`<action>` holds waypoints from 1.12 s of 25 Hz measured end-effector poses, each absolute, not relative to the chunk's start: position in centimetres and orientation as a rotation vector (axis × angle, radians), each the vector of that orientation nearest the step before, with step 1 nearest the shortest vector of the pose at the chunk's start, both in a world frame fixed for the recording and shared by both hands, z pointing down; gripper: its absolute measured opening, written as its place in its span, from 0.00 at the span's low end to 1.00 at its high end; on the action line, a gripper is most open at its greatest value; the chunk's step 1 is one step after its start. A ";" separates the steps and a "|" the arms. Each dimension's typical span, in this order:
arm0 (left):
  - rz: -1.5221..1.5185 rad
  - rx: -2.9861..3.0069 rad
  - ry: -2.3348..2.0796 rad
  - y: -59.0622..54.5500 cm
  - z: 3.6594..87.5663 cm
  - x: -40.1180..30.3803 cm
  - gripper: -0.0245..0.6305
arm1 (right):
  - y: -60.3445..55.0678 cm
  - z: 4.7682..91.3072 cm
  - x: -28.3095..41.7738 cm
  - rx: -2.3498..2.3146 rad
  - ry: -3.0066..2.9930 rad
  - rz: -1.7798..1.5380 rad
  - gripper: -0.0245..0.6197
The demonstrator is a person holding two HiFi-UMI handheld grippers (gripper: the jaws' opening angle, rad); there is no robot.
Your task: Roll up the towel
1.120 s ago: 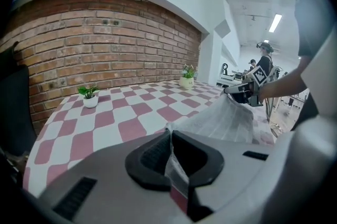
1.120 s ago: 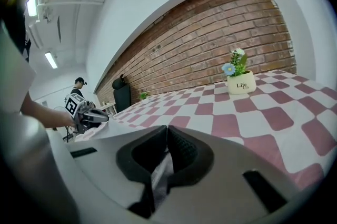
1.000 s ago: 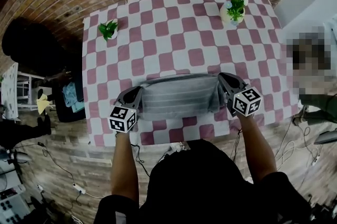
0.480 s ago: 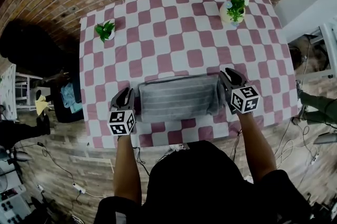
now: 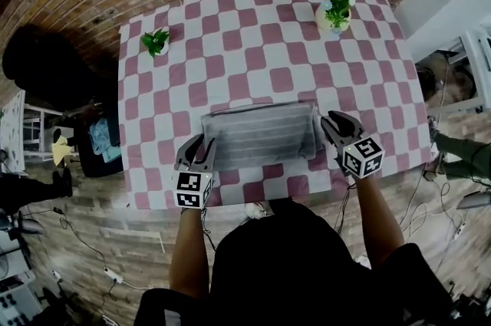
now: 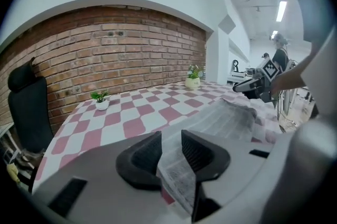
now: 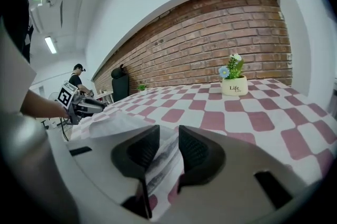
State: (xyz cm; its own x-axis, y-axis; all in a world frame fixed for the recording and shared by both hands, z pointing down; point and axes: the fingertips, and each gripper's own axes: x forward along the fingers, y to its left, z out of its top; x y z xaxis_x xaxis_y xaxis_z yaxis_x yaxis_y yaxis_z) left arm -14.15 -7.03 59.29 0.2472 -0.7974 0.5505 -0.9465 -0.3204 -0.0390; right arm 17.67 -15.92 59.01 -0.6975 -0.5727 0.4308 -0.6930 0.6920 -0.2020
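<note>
As it lies on table (image 5: 230, 48), towel (image 5: 261, 134) (striped)

My own head and dark top (image 5: 307, 263) blot out the near edge of the pink-and-white chequered table (image 5: 230, 64). The grey striped towel (image 5: 261, 134) loses its near corners under my left gripper (image 5: 201, 144) and right gripper (image 5: 334, 120), both with jaws just eased apart. The small print under "Life" on the white flower pot (image 7: 234, 86) is too tiny to read.

The towel (image 5: 261, 134) lies near on the worktop (image 5: 253, 56), between the left tongs (image 5: 197, 154) and the right tongs (image 5: 334, 126). A small plant (image 5: 156, 42) stands far left, a flowerpot (image 5: 336, 11) far right.
</note>
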 end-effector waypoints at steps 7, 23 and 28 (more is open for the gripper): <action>0.697 2.368 -1.486 -2.9 57.7 -8.7 0.22 | -11.0 57.6 18.0 0.977 -2.576 0.428 0.18; 0.799 2.593 -1.207 2.8 57.0 5.7 0.22 | -7.4 57.2 18.9 0.596 -2.388 -0.151 0.20; 0.843 2.559 -1.204 0.3 57.8 10.6 0.24 | -9.8 60.1 19.7 0.237 -2.190 -0.530 0.28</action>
State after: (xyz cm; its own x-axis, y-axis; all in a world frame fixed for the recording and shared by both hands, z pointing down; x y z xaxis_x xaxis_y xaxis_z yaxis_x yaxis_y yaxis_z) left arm 10.60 0.31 57.83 0.5083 -0.6471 0.5682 -0.7551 -0.6521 -0.0672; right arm 19.66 -9.80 60.10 -0.6227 -0.3454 0.7021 0.0141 0.8922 0.4514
